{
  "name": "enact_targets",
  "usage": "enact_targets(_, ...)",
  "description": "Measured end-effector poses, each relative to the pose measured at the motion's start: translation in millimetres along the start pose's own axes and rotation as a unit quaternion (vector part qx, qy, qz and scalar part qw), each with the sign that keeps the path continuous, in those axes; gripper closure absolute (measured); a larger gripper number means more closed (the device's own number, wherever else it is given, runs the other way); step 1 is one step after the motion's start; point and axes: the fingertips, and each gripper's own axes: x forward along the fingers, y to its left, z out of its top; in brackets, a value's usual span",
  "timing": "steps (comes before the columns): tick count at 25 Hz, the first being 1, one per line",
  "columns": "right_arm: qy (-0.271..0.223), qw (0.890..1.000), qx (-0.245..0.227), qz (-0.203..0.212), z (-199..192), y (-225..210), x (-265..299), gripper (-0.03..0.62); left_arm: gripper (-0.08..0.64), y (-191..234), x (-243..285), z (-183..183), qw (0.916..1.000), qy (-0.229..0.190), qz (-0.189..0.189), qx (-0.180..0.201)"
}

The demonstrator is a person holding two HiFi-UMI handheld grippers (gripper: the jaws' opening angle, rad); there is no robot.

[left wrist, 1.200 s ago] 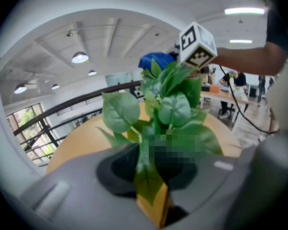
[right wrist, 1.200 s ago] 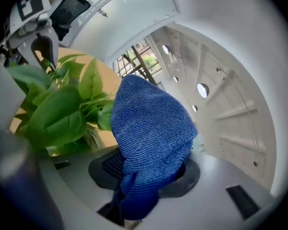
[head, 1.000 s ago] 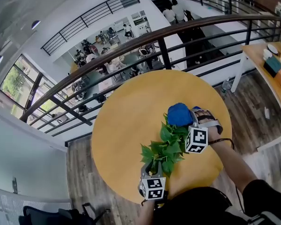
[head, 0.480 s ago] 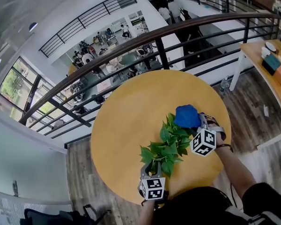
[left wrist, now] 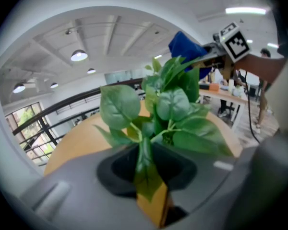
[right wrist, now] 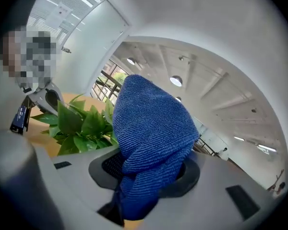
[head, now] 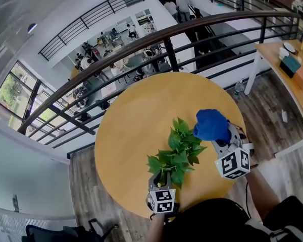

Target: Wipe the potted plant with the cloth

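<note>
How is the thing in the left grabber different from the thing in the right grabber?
The left gripper is shut on the plant, which is green with many spread leaves. The right gripper is shut on the cloth, which is blue and bunched into one lump. In the head view the cloth is to the right of the plant. Both are over the round yellow table.

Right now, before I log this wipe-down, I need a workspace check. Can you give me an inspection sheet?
Surface: round wooden table.
Job's things: plant toward the near edge; blue cloth beside its leaves.
Clutter: nothing seen on the table.
Grippers: left gripper shut on the plant's base; right gripper shut on the cloth.
Cables: thin black cable hangs from the right gripper.
Surroundings: railing behind; people beyond; side table at right.
</note>
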Motion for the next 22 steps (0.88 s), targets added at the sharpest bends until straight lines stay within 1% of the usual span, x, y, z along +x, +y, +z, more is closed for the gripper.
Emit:
enact_targets(2, 0.013, 1.0, -0.01, 0.005, -6.0, 10.7, -7.0, 0.422, 0.471, 0.4, 0.4, 0.3, 1.0, 0.001, 0.001, 0.001)
enact_targets(3, 0.026, 0.999, -0.016, 0.018, -12.6, 21.7, -8.5, 0.422, 0.471, 0.6, 0.7, -0.1, 1.0, 0.001, 0.001, 0.001)
enact_targets(5, 0.057, 0.996, -0.03, 0.057, -32.8, 52.8, -9.1, 0.422, 0.472, 0.0, 0.7, -1.0, 1.0, 0.001, 0.001, 0.002)
enact_targets(7, 0.094, 0.99, -0.046, 0.096, -59.0, 86.0, -6.8, 0.422, 0.472, -0.8, -0.9, -1.1, 1.0, 0.001, 0.0, 0.002)
enact_targets(8, 0.114, 0.986, -0.046, 0.112, -72.9, 100.5, -4.8, 0.422, 0.472, -0.9, -1.8, -1.2, 1.0, 0.002, 0.0, 0.003)
enact_targets(10, 0.146, 0.98, -0.027, 0.135, -96.9, 122.2, -1.0, 0.422, 0.472, -0.6, -2.5, -2.1, 1.0, 0.002, -0.001, 0.004)
enact_targets(12, 0.166, 0.976, -0.001, 0.144, -112.2, 131.6, 2.5, 0.422, 0.472, 1.2, 0.1, -1.0, 1.0, -0.001, -0.001, 0.006)
enact_targets(14, 0.171, 0.974, 0.02, 0.146, -118.5, 133.0, 2.8, 0.422, 0.472, 2.4, 2.1, 1.2, 1.0, -0.003, -0.002, 0.009)
enact_targets(17, 0.167, 0.971, 0.061, 0.161, -121.2, 137.7, -0.7, 0.422, 0.472, 1.6, 1.6, 0.7, 1.0, -0.001, -0.002, 0.008)
enact_targets(19, 0.173, 0.964, 0.098, 0.178, -125.0, 144.0, -1.3, 0.422, 0.472, 1.5, 1.6, 1.4, 1.0, 0.0, -0.001, 0.006)
enact_targets(20, 0.186, 0.959, 0.106, 0.187, -130.8, 149.8, -2.2, 0.422, 0.472, 1.3, 1.0, 1.2, 1.0, 0.0, 0.0, 0.006)
enact_targets(22, 0.222, 0.948, 0.103, 0.202, -147.1, 163.6, -5.8, 0.422, 0.472, 0.8, -0.3, -0.2, 1.0, 0.001, 0.0, 0.005)
